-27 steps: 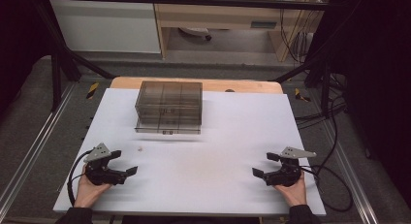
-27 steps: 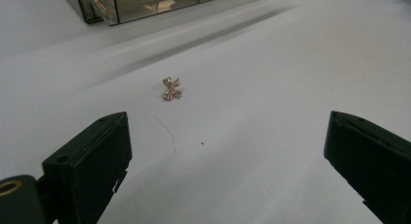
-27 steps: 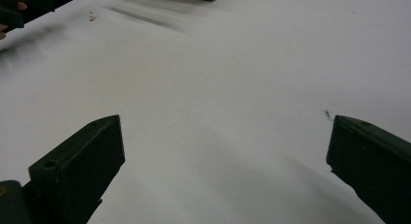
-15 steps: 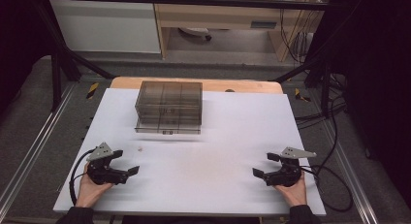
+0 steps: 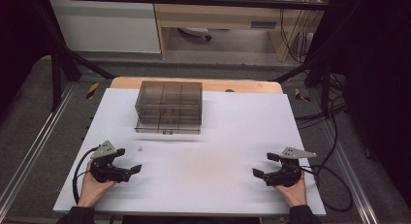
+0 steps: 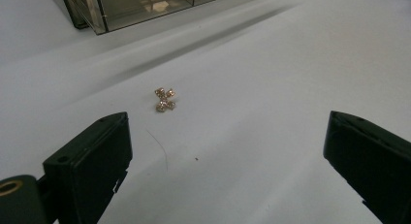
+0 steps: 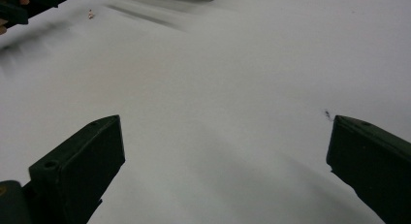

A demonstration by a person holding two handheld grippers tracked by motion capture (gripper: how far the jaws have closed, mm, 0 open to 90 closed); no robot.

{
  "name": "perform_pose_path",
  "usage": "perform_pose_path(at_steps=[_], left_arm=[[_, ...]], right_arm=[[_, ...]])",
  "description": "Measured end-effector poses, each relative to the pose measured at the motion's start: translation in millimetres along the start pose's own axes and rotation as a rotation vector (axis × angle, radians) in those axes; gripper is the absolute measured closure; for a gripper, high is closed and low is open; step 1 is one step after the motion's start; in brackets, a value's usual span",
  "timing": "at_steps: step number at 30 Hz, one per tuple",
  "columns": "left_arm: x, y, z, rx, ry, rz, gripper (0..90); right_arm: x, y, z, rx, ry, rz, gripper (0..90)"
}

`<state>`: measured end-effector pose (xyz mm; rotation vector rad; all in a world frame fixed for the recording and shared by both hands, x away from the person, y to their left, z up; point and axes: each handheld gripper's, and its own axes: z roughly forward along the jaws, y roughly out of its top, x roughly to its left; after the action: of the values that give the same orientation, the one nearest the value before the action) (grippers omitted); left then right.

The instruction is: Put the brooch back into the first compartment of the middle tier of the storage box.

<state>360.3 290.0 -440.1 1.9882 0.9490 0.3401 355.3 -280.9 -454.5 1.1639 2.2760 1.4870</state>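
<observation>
A: Status of the left gripper (image 5: 127, 161)?

B: Jaws spread wide with nothing between them, seen both from above and along its own jaws. It sits low over the white table (image 5: 218, 136) at the near left, held in the person's left hand (image 5: 89, 187).

A: And the work piece?

B: A small gold cross-shaped ornament (image 6: 165, 99), set with little stones; it could be an earring or a charm, too small to say which. It lies flat on the table just ahead of the left gripper's jaws, slightly toward the left jaw, touching neither. From above it is a pale speck (image 5: 140, 148) between that gripper and the box.

A: The box?

B: A smoky clear drawer box (image 5: 169, 106) at the far middle of the table, well apart from the ornament. Its compartments show through the top. I cannot tell whether a drawer is out.

A: Right gripper (image 5: 264, 166)?

B: Also spread wide and empty, at the near right, resting over bare table in the right hand (image 5: 293, 190).

A: Progress?

B: Judged very early. Nothing is picked up or stowed. The left gripper looks lined up for an approach on the ornament; grasp, carry and placing all remain, presumably into the box.
</observation>
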Motion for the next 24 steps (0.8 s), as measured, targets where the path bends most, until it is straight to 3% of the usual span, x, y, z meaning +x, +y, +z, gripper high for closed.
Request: perform_pose_path(at_steps=[24], left_arm=[[3.3, 11.3, -3.2, 0.021, 0.011, -0.001, 4.5]], right_arm=[[-0.5, 0.0, 0.7, 0.008, -0.007, -0.014, 0.5]])
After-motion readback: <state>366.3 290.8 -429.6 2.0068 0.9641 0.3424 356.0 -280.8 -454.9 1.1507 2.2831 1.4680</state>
